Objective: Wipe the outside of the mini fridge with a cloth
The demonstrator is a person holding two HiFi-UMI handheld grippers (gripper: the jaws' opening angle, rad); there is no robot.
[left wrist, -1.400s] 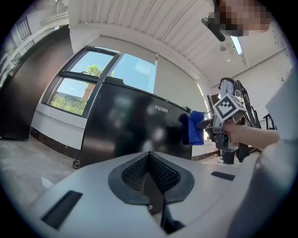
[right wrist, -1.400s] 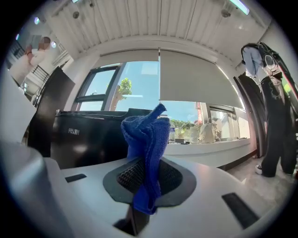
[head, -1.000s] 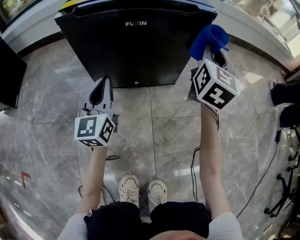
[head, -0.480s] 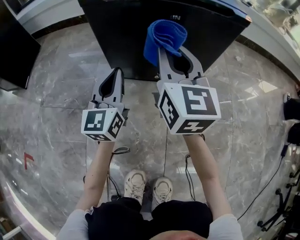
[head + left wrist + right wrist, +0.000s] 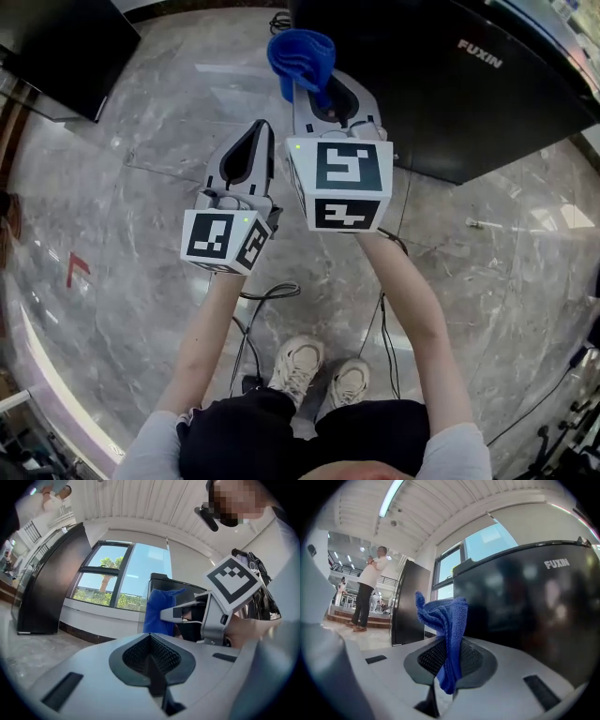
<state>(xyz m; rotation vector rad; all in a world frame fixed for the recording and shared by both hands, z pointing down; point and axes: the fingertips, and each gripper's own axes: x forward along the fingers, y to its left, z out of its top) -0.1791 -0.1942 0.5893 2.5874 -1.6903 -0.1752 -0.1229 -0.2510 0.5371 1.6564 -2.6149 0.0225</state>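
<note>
Grey marble floor fills most of the head view, with the black mini fridge standing at the upper right and a second dark cabinet at the upper left. Right gripper reaches toward the fridge's left corner, its jaws pinching the bunched blue cloth, which stands up beyond the tips; whether it touches the panel I cannot tell. Left gripper hangs just beside it over the floor, jaws pressed together on nothing. To wipe this side well, I judge the cloth's loose fold should be laid flat against the panel and drawn in long overlapping strokes, pressing with the fabric and not the jaw tips. A second ago the fridge sat straight ahead with the cloth at its upper right corner; half a second ago the cloth was in front of the door; now the view has swung so the cloth is at the left edge.
</note>
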